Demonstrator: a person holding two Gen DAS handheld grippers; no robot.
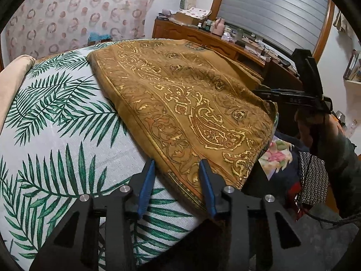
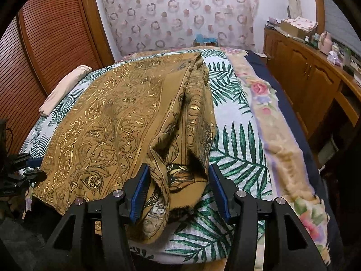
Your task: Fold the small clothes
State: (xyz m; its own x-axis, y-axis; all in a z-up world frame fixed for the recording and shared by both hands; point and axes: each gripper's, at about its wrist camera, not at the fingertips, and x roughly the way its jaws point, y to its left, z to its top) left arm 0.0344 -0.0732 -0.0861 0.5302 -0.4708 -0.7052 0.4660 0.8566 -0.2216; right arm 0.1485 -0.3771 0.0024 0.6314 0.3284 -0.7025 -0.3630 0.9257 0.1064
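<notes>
A mustard-brown cloth with gold paisley print [image 1: 180, 103] lies spread on the palm-leaf bed cover [image 1: 56, 135]. My left gripper [image 1: 177, 164] is open, its blue pads either side of the cloth's near hem. In the right wrist view the same cloth [image 2: 117, 122] lies flat at the left and is bunched into folds along its right side. My right gripper [image 2: 178, 171] is open around the bunched near corner of the cloth. The right gripper also shows in the left wrist view [image 1: 300, 94], and the left gripper sits at the left edge of the right wrist view [image 2: 20, 169].
A beige pillow [image 2: 65, 88] lies at the bed's far left. A floral blanket [image 2: 279, 135] runs along the bed's right side. A wooden dresser [image 2: 311, 72] with clutter stands to the right. A louvred wooden door [image 2: 45, 45] is at the left. Patterned clothes [image 1: 313, 176] lie beside the bed.
</notes>
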